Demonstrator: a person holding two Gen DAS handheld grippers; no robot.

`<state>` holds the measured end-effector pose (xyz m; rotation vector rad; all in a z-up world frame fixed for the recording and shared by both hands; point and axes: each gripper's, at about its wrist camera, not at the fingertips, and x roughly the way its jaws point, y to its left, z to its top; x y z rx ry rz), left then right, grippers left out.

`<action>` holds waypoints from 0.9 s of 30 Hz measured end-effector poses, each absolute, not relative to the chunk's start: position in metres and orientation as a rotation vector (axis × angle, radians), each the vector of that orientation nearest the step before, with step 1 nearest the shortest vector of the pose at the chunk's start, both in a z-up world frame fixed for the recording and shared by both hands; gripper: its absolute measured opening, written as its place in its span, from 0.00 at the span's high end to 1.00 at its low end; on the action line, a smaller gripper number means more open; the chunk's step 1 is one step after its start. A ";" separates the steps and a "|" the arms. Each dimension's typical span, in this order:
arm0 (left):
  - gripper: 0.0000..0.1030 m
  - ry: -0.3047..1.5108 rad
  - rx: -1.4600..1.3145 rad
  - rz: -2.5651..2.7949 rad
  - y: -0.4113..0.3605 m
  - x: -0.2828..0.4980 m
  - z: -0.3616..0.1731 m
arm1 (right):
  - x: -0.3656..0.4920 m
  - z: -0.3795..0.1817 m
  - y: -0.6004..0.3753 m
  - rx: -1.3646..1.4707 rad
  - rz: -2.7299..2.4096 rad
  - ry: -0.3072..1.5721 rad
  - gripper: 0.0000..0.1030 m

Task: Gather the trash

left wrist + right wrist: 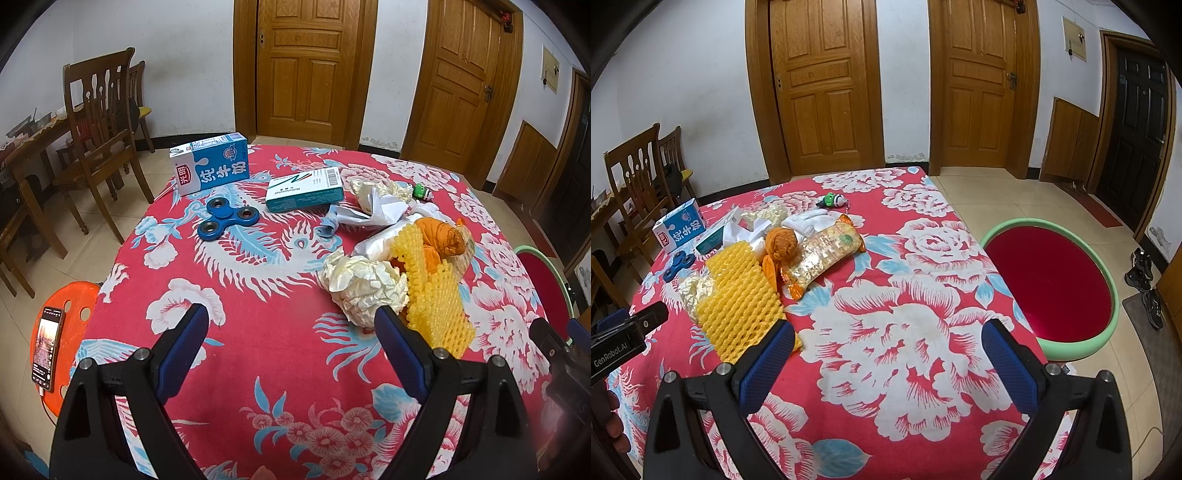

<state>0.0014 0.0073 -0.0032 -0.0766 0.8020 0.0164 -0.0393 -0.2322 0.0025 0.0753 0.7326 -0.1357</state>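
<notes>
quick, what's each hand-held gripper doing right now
Left hand-held gripper: open, holding nothing, above the tablecloth.
Right hand-held gripper: open, holding nothing.

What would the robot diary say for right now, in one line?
phase: start | left tongs: open, empty, above table | right tongs: open, empty | trash pile: untouched on tablecloth | bin: beside table

Each of the 2 fisheye views looks forward and down between its own spread fingers, from low over the red floral tablecloth [280,343], toward the wooden doors [306,66]. The left view has the yellow foam net [432,295] beyond its right finger; the right view has it beyond its left finger. Both share that net, the milk carton [679,229] and the doors.
</notes>
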 end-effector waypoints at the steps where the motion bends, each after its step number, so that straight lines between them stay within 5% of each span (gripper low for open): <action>1: 0.12 0.803 -0.077 0.016 0.007 0.001 -0.003 | -0.039 0.003 -0.232 0.076 -0.136 0.733 0.00; 27: 0.12 0.844 -0.058 -0.002 0.010 0.016 -0.005 | -0.036 -0.004 -0.240 0.113 -0.127 0.744 0.00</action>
